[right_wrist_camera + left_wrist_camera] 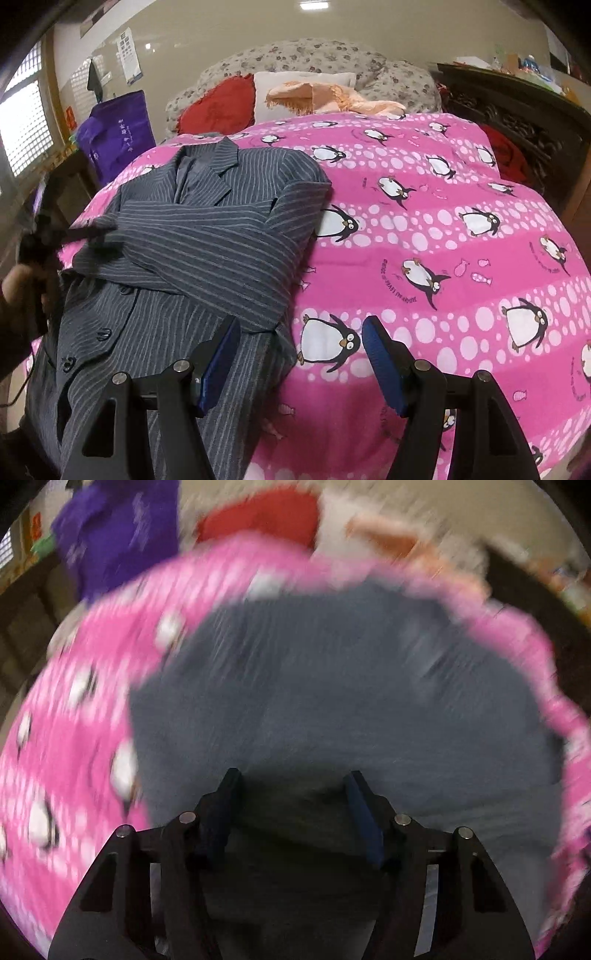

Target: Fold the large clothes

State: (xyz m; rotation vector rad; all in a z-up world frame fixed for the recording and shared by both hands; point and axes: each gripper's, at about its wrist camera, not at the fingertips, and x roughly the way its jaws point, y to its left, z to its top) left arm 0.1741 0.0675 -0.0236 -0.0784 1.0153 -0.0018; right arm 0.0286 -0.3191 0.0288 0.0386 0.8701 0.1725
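A grey pinstriped suit jacket (pixel 192 236) lies face up on the pink penguin bedspread (pixel 424 229), with one sleeve folded across its chest. My right gripper (pixel 301 328) is open and empty, hovering above the jacket's right edge near the hem. My left gripper (pixel 291 779) is open, close over the grey jacket cloth (pixel 332 686); this view is motion-blurred. In the right wrist view the left gripper (pixel 86 233) shows blurred at the jacket's left edge, by the folded sleeve's end, held by a hand.
Pillows, a red cushion (pixel 221 107) and a peach cloth (pixel 325 98) lie at the bed's head. A purple bag (pixel 118 136) hangs at the left. A dark carved cabinet (pixel 517 110) stands along the right side. A window (pixel 22 125) is at far left.
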